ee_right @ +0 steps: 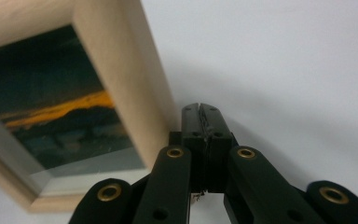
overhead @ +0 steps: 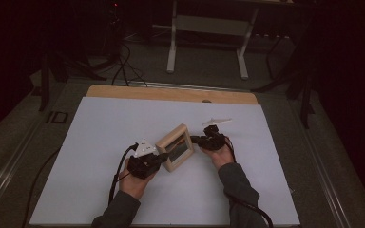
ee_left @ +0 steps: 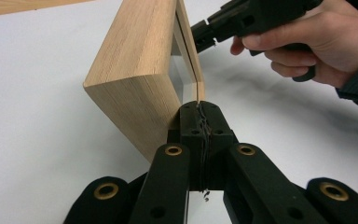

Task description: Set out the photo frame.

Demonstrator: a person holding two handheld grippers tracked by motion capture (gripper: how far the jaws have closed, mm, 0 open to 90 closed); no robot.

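- Currently a wooden picture frame (overhead: 175, 147) stands upright near the middle of the white table sheet (overhead: 100, 142), between the two grippers.
- Frame is light wood, deep-sided, turned at an angle to the table edges in the high view.
- Left gripper (ee_left: 199, 108): jaws pressed together on a thin sheet edge sticking out at the frame's front corner; in the left gripper view that edge runs straight down into the seam between the jaws.
- Whether that thin edge is glass or a mat, can't tell.
- From above, left gripper (overhead: 159, 156) sits at the frame's near-left corner, touching it, grey three-cornered plate on top, hand (overhead: 135, 183) behind it.
- Right gripper (ee_right: 200, 108): jaws closed flat against each other, nothing visible between them. Tip sits just beside the frame's outer side rail; contact or not, can't tell.
- Right gripper view shows the frame's (ee_right: 135, 88) face: a dark landscape print (ee_right: 51, 102) with an orange streak, under glass.
- Left gripper view shows the right gripper (ee_left: 205, 32) farther off, tip at the frame's far edge, held in the person's right hand (ee_left: 317, 42).
- From above, right gripper (overhead: 196, 140) is at the frame's right side.
- A small white part (overhead: 216, 121) lies on the sheet beyond the right gripper, apart from the frame.
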